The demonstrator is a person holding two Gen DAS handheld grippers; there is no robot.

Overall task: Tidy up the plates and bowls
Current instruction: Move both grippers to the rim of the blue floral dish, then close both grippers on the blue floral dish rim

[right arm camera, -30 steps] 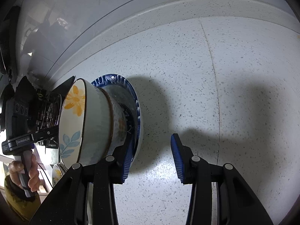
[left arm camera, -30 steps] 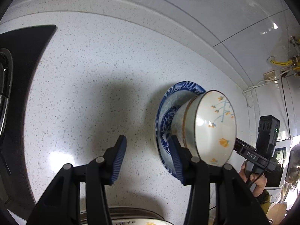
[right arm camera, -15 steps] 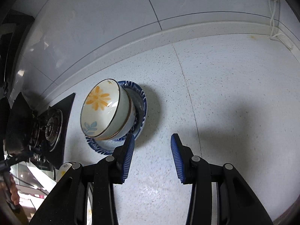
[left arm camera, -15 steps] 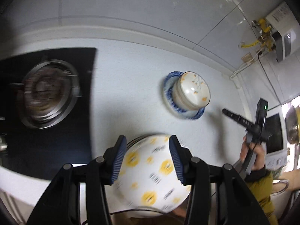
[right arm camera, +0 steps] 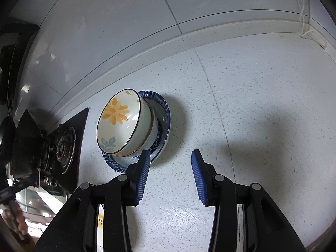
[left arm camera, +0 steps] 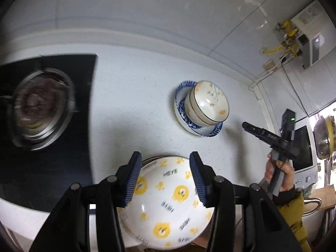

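left tool [left arm camera: 163, 180]: jaws parted, empty; right tool [right arm camera: 170, 176]: jaws parted, empty

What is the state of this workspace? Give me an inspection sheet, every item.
Surface: speckled white counter, bare to the right of the stack.
Job's things: flower bowl nested in another bowl on a blue-rimmed plate; yellow-patterned dish at the near edge.
Clutter: nothing seen.
Grippers: left gripper over the dish, jaws apart, gripping nothing; right gripper jaws apart, empty.
Cables: white cord down the wall.
Surroundings: gas hob, wall heater.
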